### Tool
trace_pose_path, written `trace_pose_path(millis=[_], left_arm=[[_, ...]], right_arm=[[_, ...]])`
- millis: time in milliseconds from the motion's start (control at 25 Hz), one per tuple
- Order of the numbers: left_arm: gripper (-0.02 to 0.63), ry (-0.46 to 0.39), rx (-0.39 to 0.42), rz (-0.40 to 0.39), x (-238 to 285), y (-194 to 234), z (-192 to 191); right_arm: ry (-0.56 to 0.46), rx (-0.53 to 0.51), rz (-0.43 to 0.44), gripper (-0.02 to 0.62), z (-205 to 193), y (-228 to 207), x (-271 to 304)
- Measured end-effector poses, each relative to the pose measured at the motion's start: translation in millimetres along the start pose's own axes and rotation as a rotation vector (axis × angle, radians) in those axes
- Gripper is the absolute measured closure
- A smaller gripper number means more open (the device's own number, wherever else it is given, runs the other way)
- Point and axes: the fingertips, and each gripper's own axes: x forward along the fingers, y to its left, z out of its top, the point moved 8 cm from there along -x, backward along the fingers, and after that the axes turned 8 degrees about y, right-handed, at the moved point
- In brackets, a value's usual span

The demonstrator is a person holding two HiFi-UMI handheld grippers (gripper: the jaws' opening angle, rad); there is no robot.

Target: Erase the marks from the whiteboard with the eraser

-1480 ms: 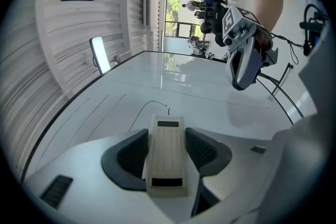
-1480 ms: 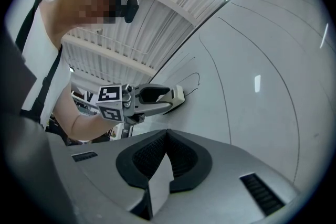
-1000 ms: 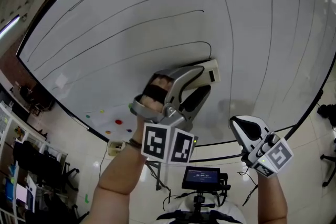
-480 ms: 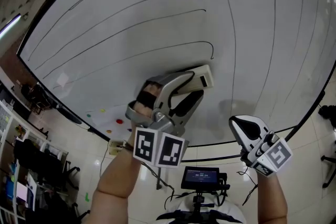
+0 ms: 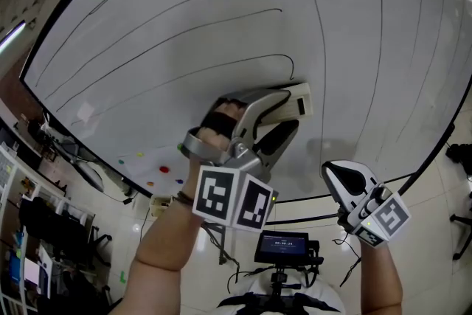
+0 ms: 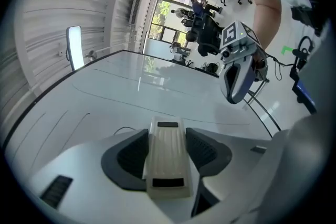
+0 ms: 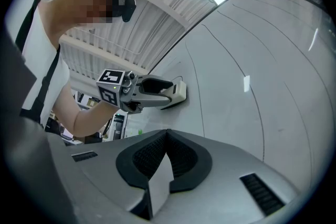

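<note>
A large whiteboard (image 5: 346, 26) fills the head view, crossed by several long black marker lines (image 5: 177, 7). My left gripper (image 5: 289, 113) is shut on a beige eraser (image 5: 298, 101), whose face is pressed flat on the board just under the hooked end of the lowest line (image 5: 292, 68). In the left gripper view the eraser (image 6: 168, 157) sits lengthwise between the two dark pads. My right gripper (image 5: 338, 175) hangs lower right, off the board, shut and empty. In the right gripper view its pads (image 7: 149, 157) meet, and the eraser (image 7: 177, 93) shows on the board beyond.
The board's black frame (image 5: 424, 166) runs along the lower right. Small coloured magnets (image 5: 164, 168) sit at its lower left. A small screen on a stand (image 5: 282, 248) is below me. Shelves and chairs (image 5: 37, 232) stand at far left.
The left gripper slid the eraser a little down and left, then back up and right to about where it began. The hooked line end still shows. The right gripper stayed still.
</note>
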Motion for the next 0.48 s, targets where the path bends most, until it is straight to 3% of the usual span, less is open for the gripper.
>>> trace_pose_path(millis=[120,320,480], left_arm=[[0.367,-0.012,0.008,-0.044,4.9,-15.0,-1.6],[0.367,-0.009,0.013,0.130,-6.0,4.6,-3.7],[0.367,-0.012,0.009,0.157,-5.7,13.6,-2.4]], right_arm=[[0.001,-0.002,0.002,0.574,-1.2,-0.6,-0.6],[0.009,0.000,0.006,0.574,1.2,-3.0,-1.1],[0.010,0.000,0.011,0.574,-1.0,-1.0,0.7]])
